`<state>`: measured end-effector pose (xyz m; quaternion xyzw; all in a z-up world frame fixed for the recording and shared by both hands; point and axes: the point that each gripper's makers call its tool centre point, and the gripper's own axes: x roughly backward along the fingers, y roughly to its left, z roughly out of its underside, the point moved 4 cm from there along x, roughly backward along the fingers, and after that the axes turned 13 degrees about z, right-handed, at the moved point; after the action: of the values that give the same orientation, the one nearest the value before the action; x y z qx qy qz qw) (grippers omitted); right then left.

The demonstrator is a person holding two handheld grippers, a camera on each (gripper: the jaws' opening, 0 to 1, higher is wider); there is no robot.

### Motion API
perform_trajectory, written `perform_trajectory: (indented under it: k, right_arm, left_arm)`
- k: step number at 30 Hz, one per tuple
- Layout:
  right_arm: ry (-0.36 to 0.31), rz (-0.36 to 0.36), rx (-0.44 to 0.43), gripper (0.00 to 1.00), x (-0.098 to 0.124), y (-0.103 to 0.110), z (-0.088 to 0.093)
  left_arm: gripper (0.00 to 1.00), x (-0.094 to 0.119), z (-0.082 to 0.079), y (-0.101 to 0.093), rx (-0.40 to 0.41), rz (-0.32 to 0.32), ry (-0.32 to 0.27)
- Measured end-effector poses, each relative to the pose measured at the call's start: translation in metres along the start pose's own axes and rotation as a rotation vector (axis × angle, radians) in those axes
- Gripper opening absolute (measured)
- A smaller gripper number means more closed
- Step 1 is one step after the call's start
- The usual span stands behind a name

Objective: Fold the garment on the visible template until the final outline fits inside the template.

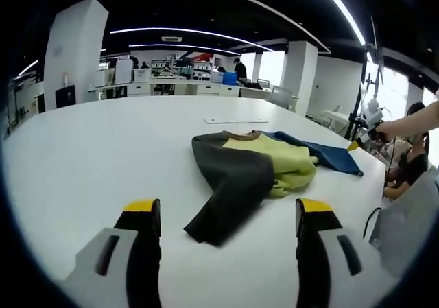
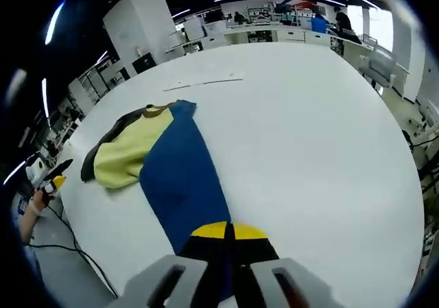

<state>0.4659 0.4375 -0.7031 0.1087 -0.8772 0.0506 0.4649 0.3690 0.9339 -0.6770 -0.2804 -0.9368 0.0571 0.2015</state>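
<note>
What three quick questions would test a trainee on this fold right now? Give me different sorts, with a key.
1. True or false: the left gripper is clamped on the dark sleeve.
2. Which part of the garment does the right gripper pinch? A) yellow-green panel B) blue sleeve C) brown collar
3. Fill in: the garment lies on a white ____.

Key
1. False. Its jaws stand apart, either side of the sleeve, not touching it.
2. B. The jaws are closed on the end of the blue sleeve, stretched toward the camera.
3. Table. A thin pale sheet lies beyond the garment.
</note>
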Motion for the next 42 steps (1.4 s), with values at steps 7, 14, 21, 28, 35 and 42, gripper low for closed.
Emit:
perform_trajectory:
  k: [7,14,21,28,35,42]
  right_arm:
    - [0.030,0.072,0.005,0.00,-0.018,-0.032,-0.009]
    - [0.049,0.121,0.024,0.00,-0.034,-0.051,-0.025]
    - [0.044,0.146,0.034,0.00,-0.044,-0.064,-0.047]
    - [0.044,0.171,0.035,0.00,-0.052,-0.078,-0.061]
    - [0.036,0.192,0.017,0.00,-0.057,-0.091,-0.072]
    - [0.035,0.208,0.015,0.00,-0.063,-0.098,-0.079]
  left_arm:
    - [0.78,-0.002,0.002,0.004,-0.004,-0.009,0.005]
    - [0.77,-0.001,0.003,0.008,0.007,-0.019,0.001]
    - [0.77,-0.002,0.005,0.010,0.008,-0.029,0.008]
    - [0.78,-0.002,0.006,0.011,0.006,-0.035,0.010]
    - [0.77,-0.002,0.008,0.013,0.011,-0.040,0.018]
    - [0.77,-0.002,0.010,0.015,0.014,-0.048,0.024]
